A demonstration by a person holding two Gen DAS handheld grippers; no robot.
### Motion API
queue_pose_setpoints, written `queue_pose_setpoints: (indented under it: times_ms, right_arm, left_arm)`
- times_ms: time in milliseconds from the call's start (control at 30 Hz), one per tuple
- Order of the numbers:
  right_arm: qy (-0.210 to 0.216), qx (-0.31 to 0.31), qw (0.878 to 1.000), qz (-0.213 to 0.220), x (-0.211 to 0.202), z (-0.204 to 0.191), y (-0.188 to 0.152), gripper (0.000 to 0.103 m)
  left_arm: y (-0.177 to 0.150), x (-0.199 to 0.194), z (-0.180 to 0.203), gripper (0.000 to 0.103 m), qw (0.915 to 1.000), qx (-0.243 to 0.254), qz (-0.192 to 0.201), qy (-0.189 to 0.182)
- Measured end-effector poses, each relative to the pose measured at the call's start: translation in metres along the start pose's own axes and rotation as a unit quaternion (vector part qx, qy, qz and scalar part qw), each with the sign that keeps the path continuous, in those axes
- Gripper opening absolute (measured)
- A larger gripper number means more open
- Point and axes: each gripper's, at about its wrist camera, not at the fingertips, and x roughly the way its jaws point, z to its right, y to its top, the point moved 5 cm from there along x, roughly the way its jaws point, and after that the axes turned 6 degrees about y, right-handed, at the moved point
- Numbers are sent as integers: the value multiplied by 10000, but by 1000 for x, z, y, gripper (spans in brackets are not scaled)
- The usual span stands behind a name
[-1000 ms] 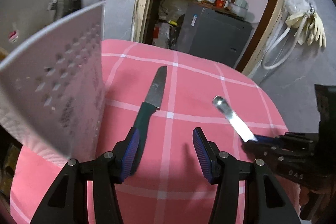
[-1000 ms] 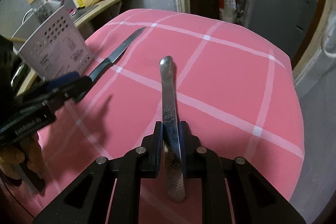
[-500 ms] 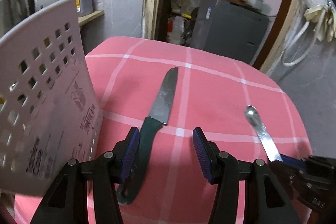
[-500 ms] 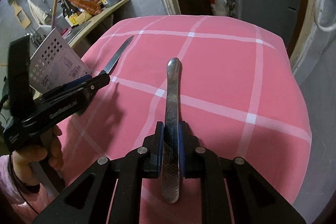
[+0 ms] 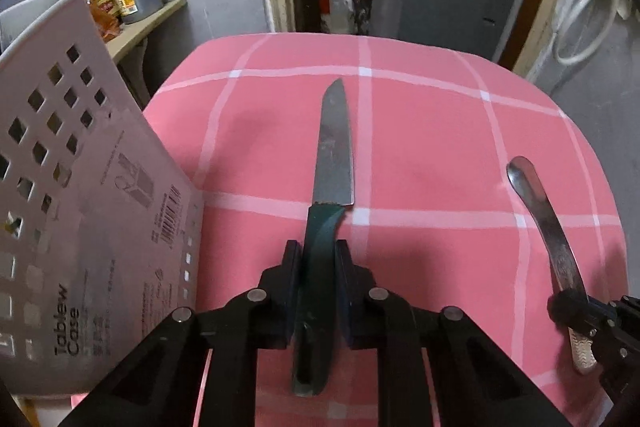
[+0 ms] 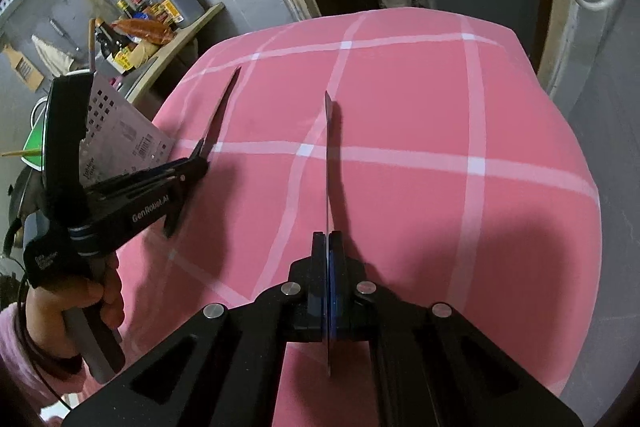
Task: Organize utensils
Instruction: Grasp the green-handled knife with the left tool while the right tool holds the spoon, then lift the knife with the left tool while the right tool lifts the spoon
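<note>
jaws: left gripper has just been closing, now clamped on knife handle; right gripper pinched tight on spoon handle.
knife: on pink cloth; stiff, light, sharp; handle grip is sound.
spoon: thin, slick steel, may pivot.
room: caddy just left; cloth edge near right.

Left gripper angled steeply down, jaws just closed in, pads clamped on knife handle. Right gripper also pitched down, fully closed, pinching spoon edge-on. Left hand wrapped round grip.
</note>
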Motion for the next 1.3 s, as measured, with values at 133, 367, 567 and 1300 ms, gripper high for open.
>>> queue_pose_setpoints:
  times_ms: [133,367,567,1300]
  right_arm:
    - [42,200,9998,-8,-1,-1,-8,1]
    - [171,679,9974,-139,-13,-14,-46,1]
    - [194,908,9953,-292,-14,-23,-82,1]
    - [179,538,9973,-469,5,-10,-30,20]
  left_arm:
    - [-11,-6,-1,16,9995,-11,-93,-300]
    - [-66,-35,-4,16,9922,122,-623,-1077]
    - [-115,-60,-15,16,9859,305,-889,-1384]
    - [-92,-48,-9,37,9711,503,-1240,-1977]
